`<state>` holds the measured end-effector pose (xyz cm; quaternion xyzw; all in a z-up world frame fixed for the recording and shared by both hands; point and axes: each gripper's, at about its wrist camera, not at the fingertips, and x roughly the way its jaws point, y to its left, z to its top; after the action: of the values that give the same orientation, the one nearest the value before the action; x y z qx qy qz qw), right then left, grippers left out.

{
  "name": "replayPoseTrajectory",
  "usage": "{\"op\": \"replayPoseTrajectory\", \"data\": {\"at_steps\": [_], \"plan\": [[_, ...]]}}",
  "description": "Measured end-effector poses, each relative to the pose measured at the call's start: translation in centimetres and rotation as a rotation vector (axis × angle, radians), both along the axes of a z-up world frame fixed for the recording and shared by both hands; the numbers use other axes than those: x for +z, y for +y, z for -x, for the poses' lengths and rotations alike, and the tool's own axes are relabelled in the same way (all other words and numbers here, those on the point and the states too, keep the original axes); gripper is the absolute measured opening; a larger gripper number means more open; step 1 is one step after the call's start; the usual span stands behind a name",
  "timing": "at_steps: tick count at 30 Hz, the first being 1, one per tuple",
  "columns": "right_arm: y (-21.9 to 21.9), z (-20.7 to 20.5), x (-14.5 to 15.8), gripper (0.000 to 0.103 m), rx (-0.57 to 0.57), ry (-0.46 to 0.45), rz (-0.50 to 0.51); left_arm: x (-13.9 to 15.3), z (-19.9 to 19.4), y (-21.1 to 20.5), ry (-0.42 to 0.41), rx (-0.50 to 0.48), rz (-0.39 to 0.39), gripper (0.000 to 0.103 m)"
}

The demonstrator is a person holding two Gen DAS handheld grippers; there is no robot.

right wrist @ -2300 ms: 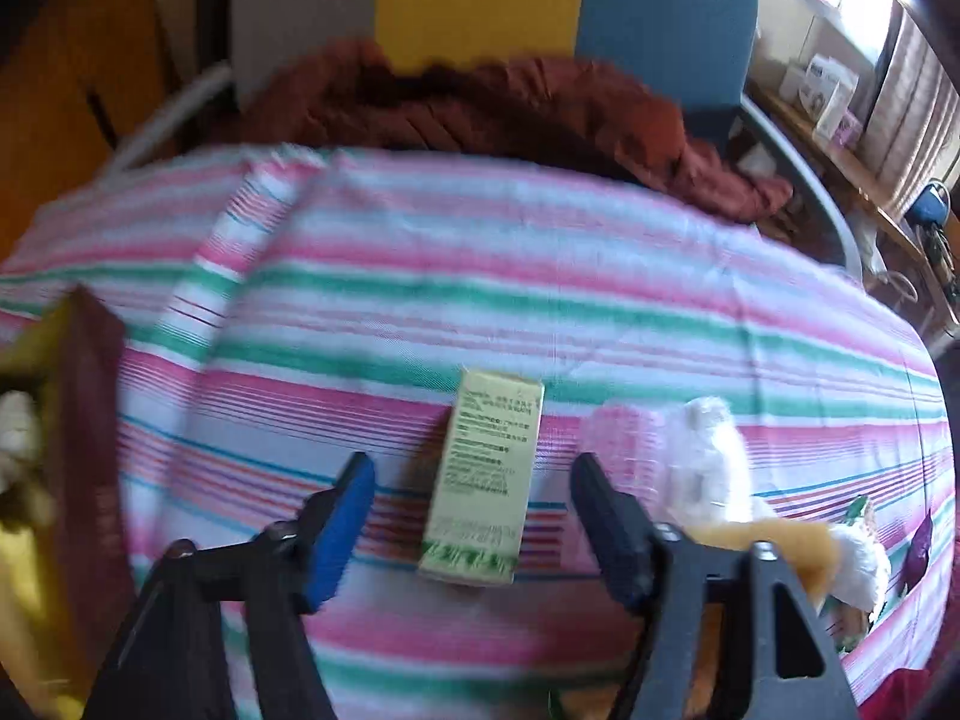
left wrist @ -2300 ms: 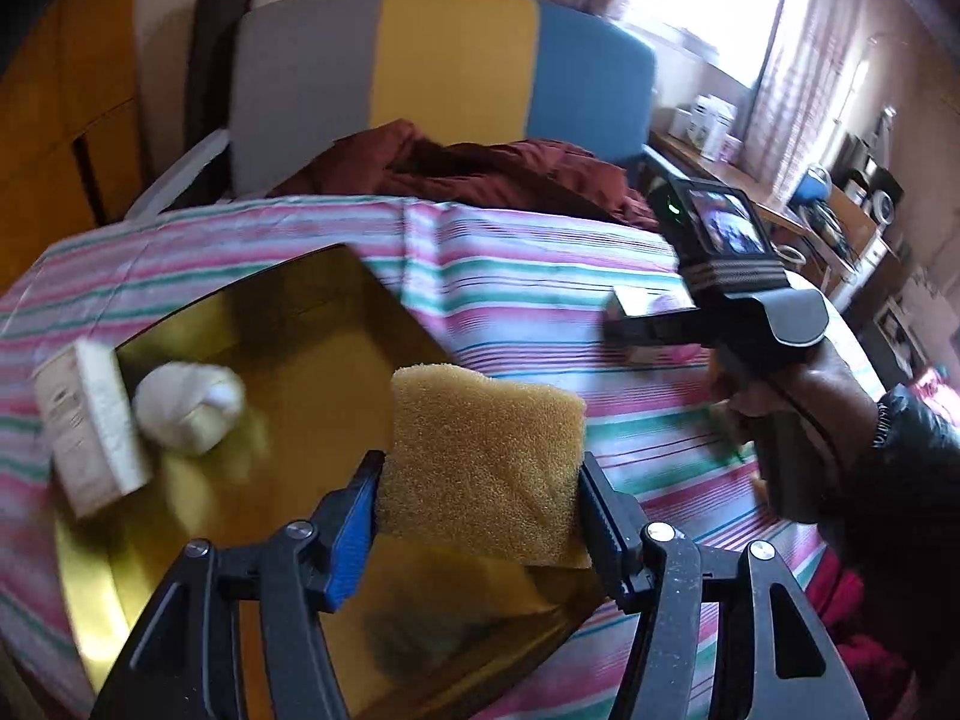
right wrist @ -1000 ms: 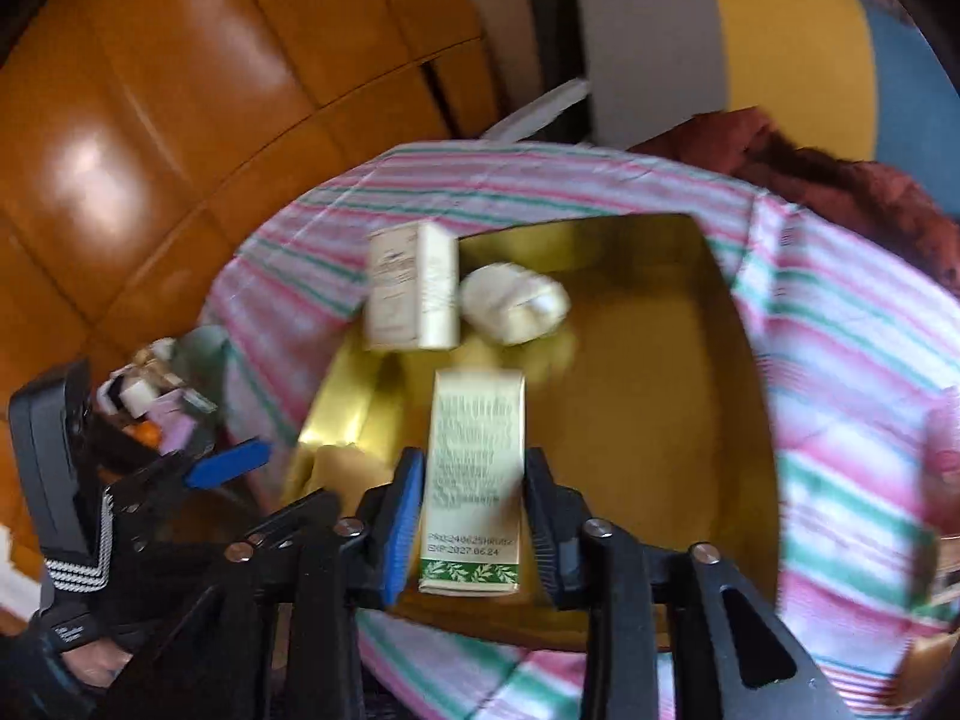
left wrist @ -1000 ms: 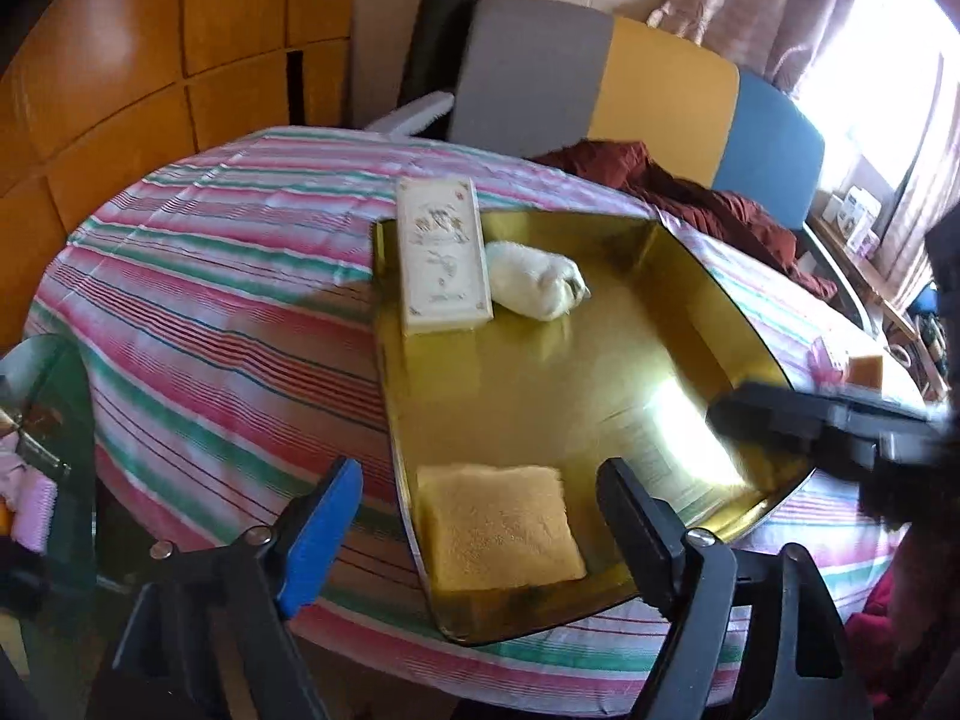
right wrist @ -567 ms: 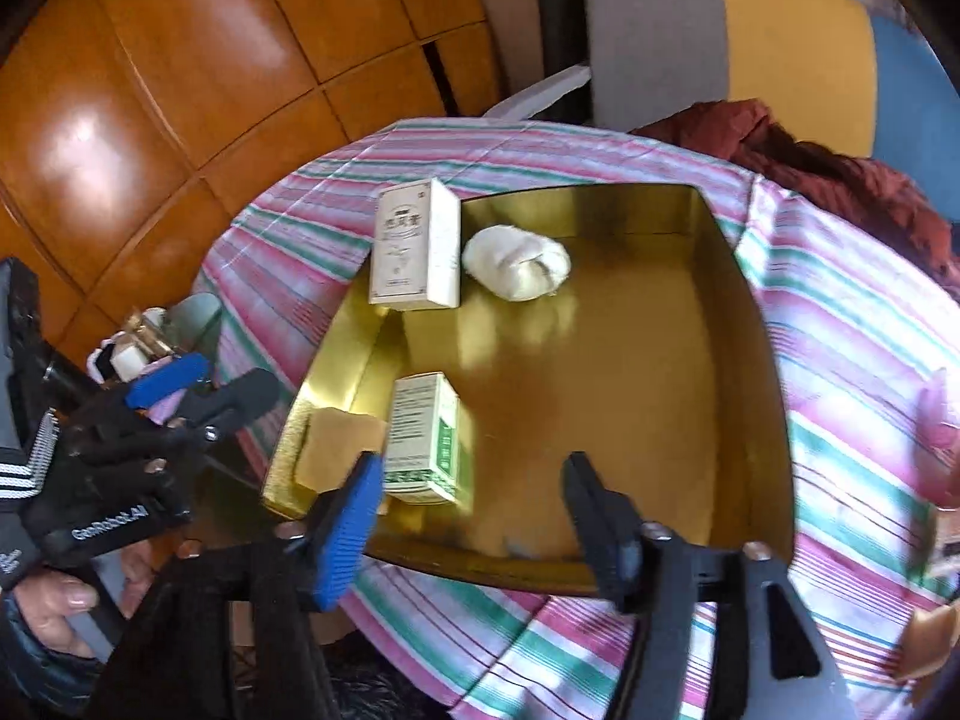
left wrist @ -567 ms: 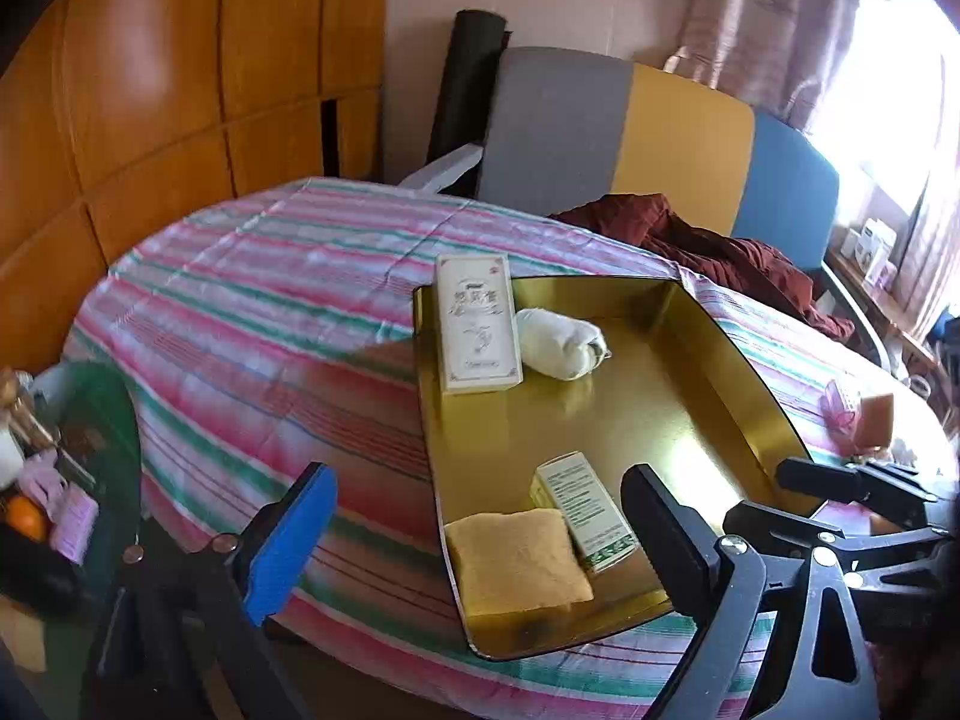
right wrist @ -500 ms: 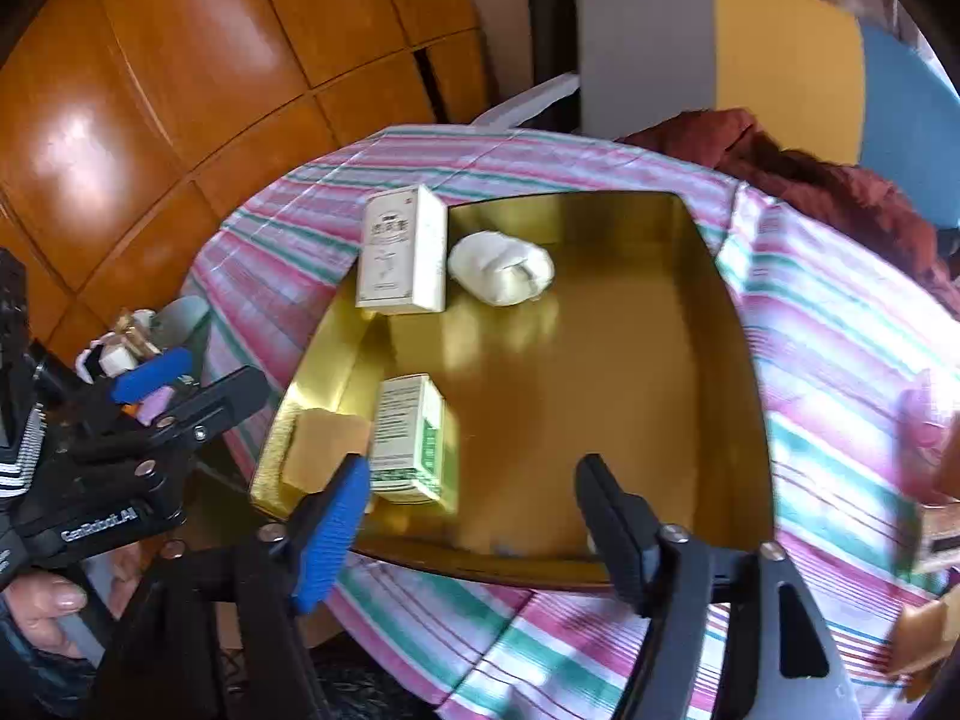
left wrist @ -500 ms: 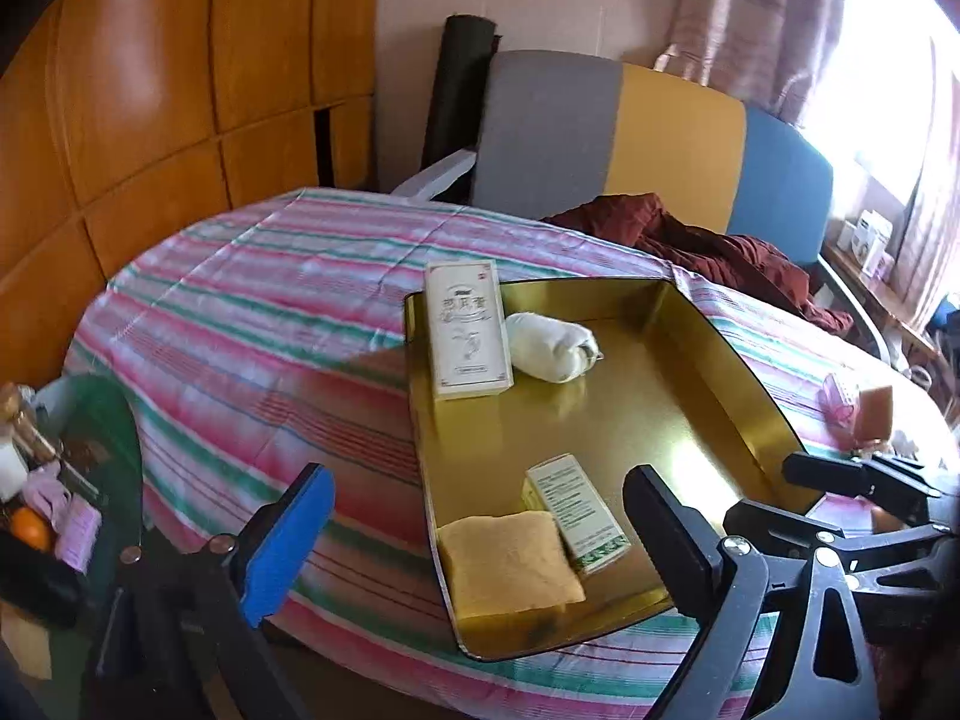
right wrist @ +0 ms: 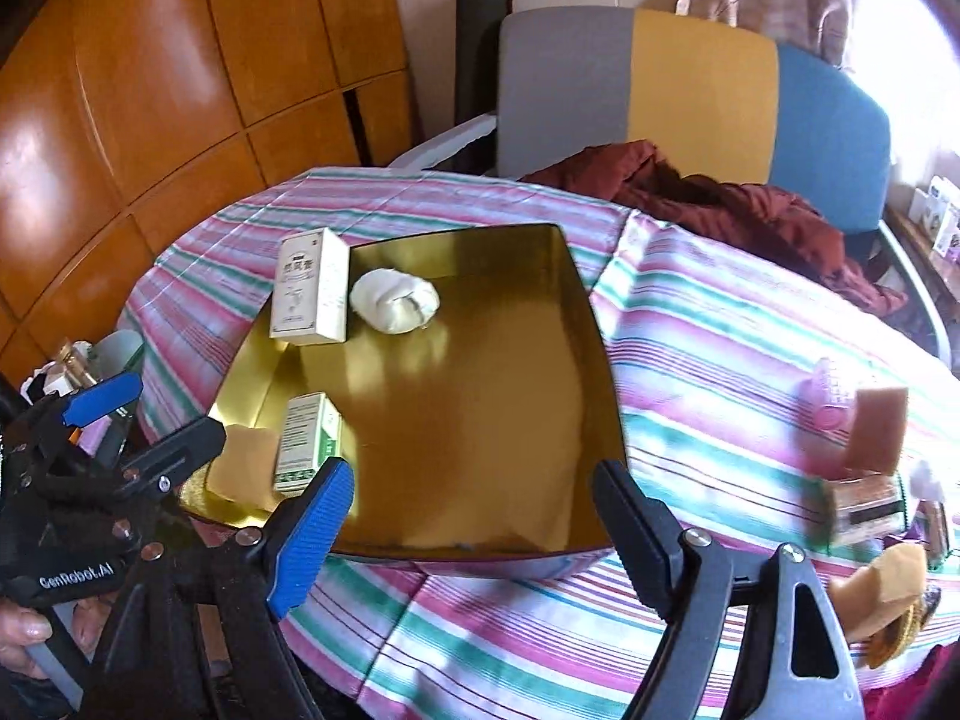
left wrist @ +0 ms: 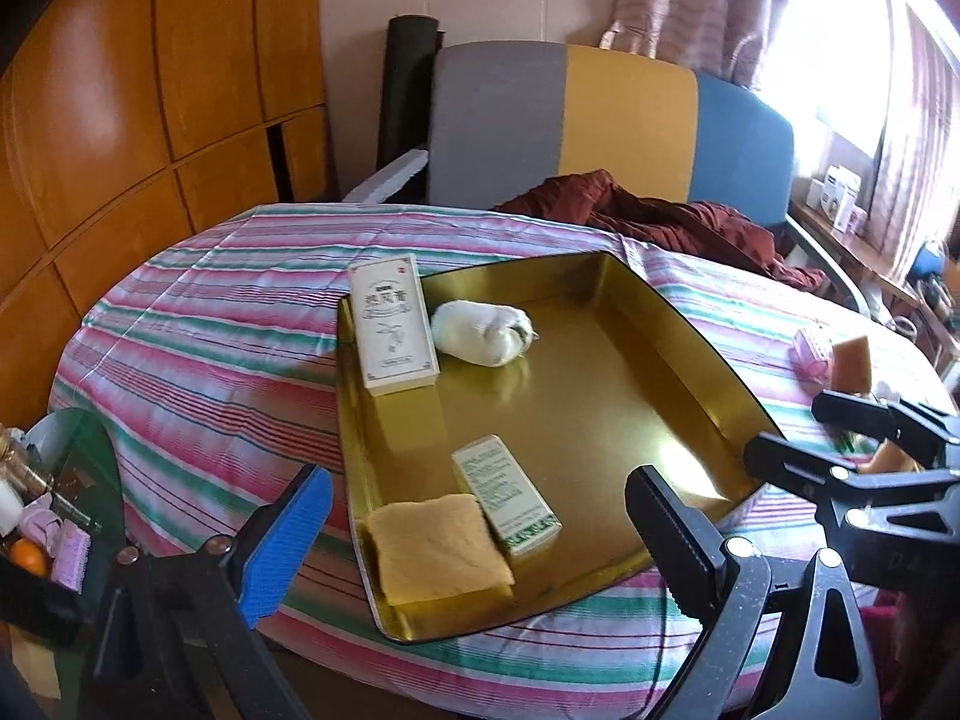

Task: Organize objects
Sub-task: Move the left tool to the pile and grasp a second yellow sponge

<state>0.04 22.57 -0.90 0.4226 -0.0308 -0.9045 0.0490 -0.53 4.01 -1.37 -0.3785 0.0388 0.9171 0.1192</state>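
A gold tray (left wrist: 690, 354) lies on a striped tablecloth (left wrist: 198, 348) and holds four things. In the left wrist view, a tall white box (left wrist: 393, 321) lies flat at the tray's 11 o'clock corner, its far end over the rim, and a white cloth bundle (left wrist: 480, 333) rests just beside it toward 12 o'clock. At 7 o'clock a yellow sponge (left wrist: 435, 546) sits in the near corner, with a small green-and-white box (left wrist: 507, 495) lying flat right against its 3 o'clock side. The rest of the tray floor is bare gold. The left gripper (left wrist: 474, 531) hangs over the near edge of the tray with its jaws spread wide and nothing between the pads; the sponge and small box show in the gap but lie on the tray, free of the pads. The right gripper (right wrist: 471, 507) also stands above the tray's near rim, its jaws opening and holding nothing; the small box (right wrist: 306, 441) lies at its 10 o'clock, released. Out on the cloth, well apart from the tray at 3 o'clock, lie a pink item (right wrist: 831, 396), a brown block (right wrist: 876, 429) and a few blurred bits. A striped chair (left wrist: 624, 126) with a dark red cloth (left wrist: 660, 222) stands beyond the table at 12 o'clock.
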Motion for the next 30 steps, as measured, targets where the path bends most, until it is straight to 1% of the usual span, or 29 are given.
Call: {"op": "replayPoseTrajectory", "data": {"at_steps": [8,16,24,30], "plan": [[2.2,-0.6,0.1,0.084,-0.065,0.004,-0.003,-0.4,-0.8,2.1,-0.011,-0.061,0.027,0.099],[6.0,-1.1,-0.3,0.084,-0.161,-0.011,0.010,-0.1,-0.9,3.6,-0.009,-0.106,0.019,0.099],[13.3,-2.9,0.2,0.084,-0.354,-0.016,0.017,0.2,-0.5,6.3,-0.014,-0.182,0.004,0.099],[19.6,-4.3,2.0,0.084,-0.508,0.014,-0.022,0.8,-0.7,9.6,-0.002,-0.264,0.006,0.099]]}}
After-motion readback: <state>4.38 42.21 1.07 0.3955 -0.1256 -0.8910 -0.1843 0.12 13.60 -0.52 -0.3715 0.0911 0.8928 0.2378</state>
